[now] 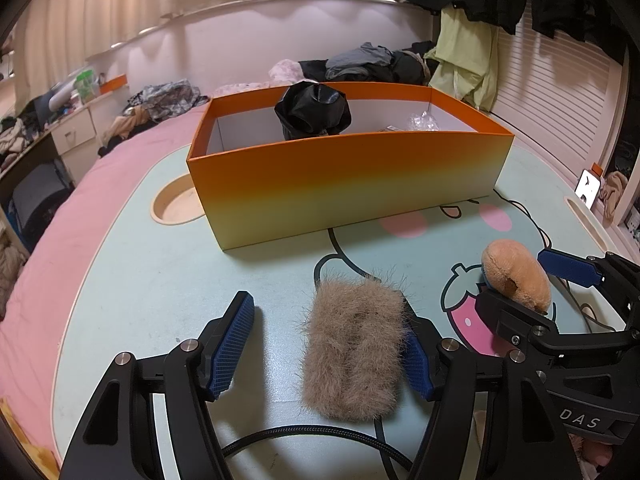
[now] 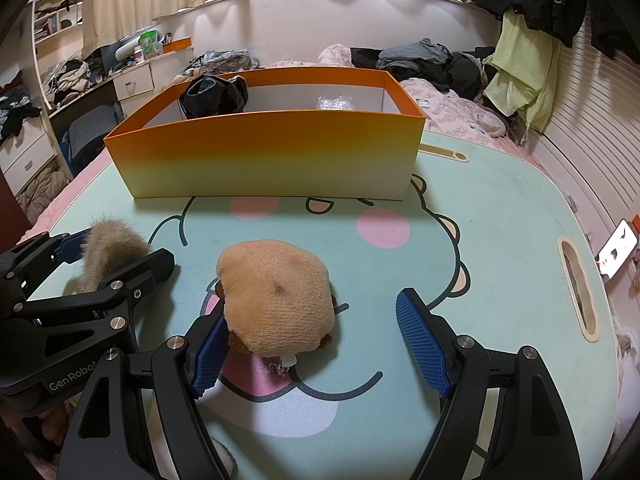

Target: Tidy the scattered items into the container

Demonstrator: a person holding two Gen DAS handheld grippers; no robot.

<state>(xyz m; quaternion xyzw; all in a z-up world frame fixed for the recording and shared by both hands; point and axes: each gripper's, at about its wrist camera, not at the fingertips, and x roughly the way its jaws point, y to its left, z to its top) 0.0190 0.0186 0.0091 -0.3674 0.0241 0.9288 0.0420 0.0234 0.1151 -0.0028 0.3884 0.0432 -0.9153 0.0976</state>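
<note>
Both tools are down at the surface [image 2: 500, 208], each straddling 1 item, neither clamped yet. Left tool [image 1: 332, 348]: fingers apart, grey-brown furry pouch [image 1: 354, 344] lying between them, crowded against the right pad [image 1: 418, 364] with clear space to the left pad [image 1: 232, 344]. Right tool [image 2: 320, 352]: fingers apart, tan plush toy [image 2: 276, 296] between them, pressed up to the left pad [image 2: 208, 356] and well clear of the right pad [image 2: 424, 344]. Both items are off-centre, so my call is to shift each tool sideways until the item sits mid-gap before closing; otherwise closing drags soft fur sideways and gets a shallow pinch. Both are squashy, so close well into the bulk, not the fringe. The 2 tools sit near each other, so lift 1 at a time or keep them parallel. Target is the orange box [image 2: 264, 152] just behind on the same surface; its near wall is tall, so lift clear of the rim before moving over. Box already holds a black plastic bag [image 2: 214, 94] and a crinkled clear wrapper [image 2: 336, 103]. Hard to read: box floor is hidden by the near wall, so free space inside is unknown; underside and far ends of both soft items are hidden; a braided cable [image 1: 304, 434] runs under the left tool and could snag.
</note>
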